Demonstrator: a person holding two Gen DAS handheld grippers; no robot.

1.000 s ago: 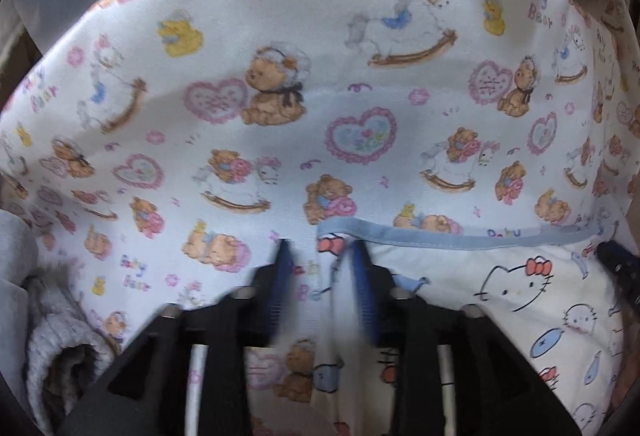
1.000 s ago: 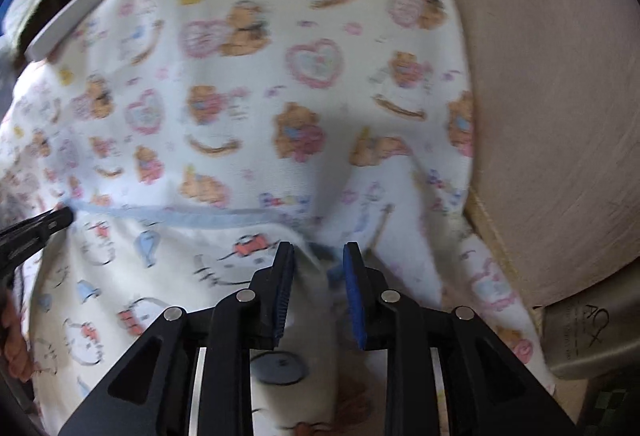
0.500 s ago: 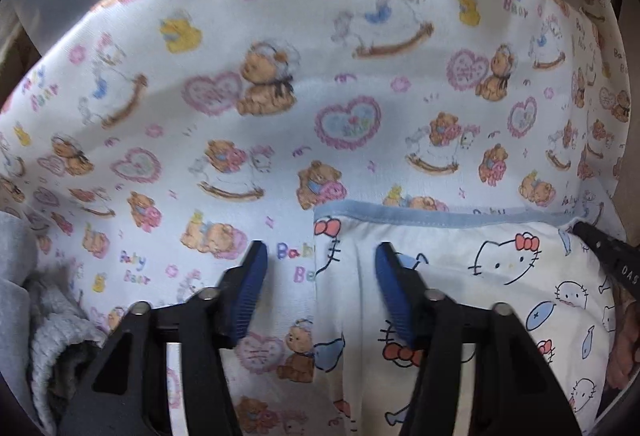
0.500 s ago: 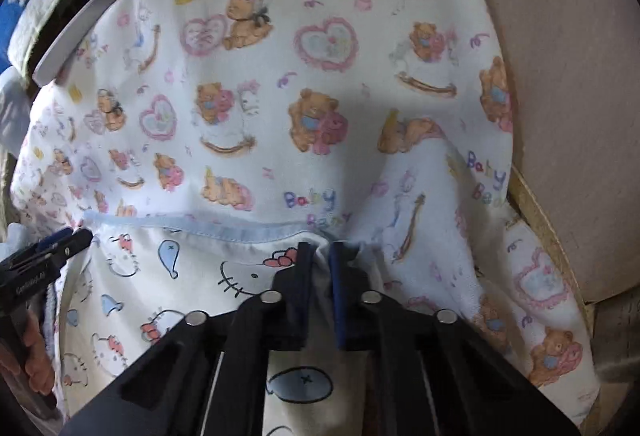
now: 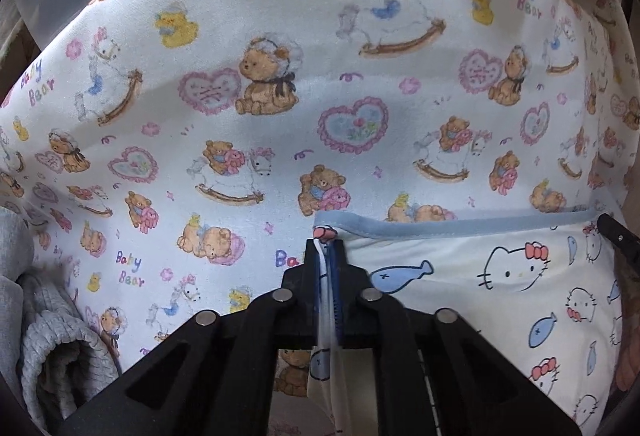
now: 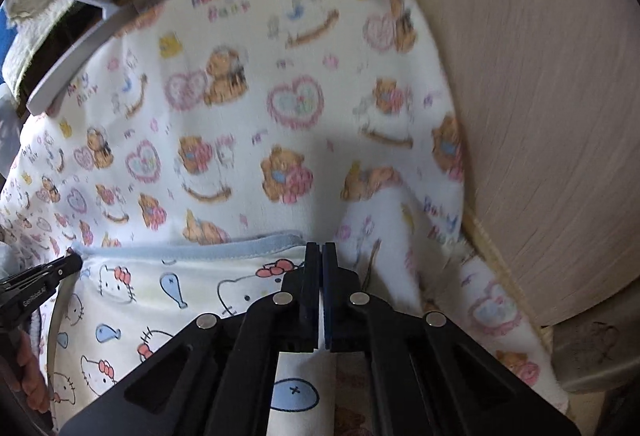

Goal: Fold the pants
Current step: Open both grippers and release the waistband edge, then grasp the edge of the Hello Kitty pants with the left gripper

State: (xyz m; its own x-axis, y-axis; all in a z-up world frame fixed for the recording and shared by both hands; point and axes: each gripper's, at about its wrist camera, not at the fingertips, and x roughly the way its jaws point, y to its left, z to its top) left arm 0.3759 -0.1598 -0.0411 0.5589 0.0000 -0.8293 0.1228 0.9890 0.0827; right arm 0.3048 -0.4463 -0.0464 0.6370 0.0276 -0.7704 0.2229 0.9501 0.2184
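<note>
The Hello Kitty print pants lie flat on a Baby Bear print cloth, their pale blue waistband running across the near part of the cloth. The left claw is pressed together, pinching the waistband's left corner. The right claw is likewise clamped on the waistband's right corner. A grey knit garment sits bunched at the cloth's left edge, and a pale wood-grain surface lies beyond its right edge

Home: baby-print blanket, laundry
</note>
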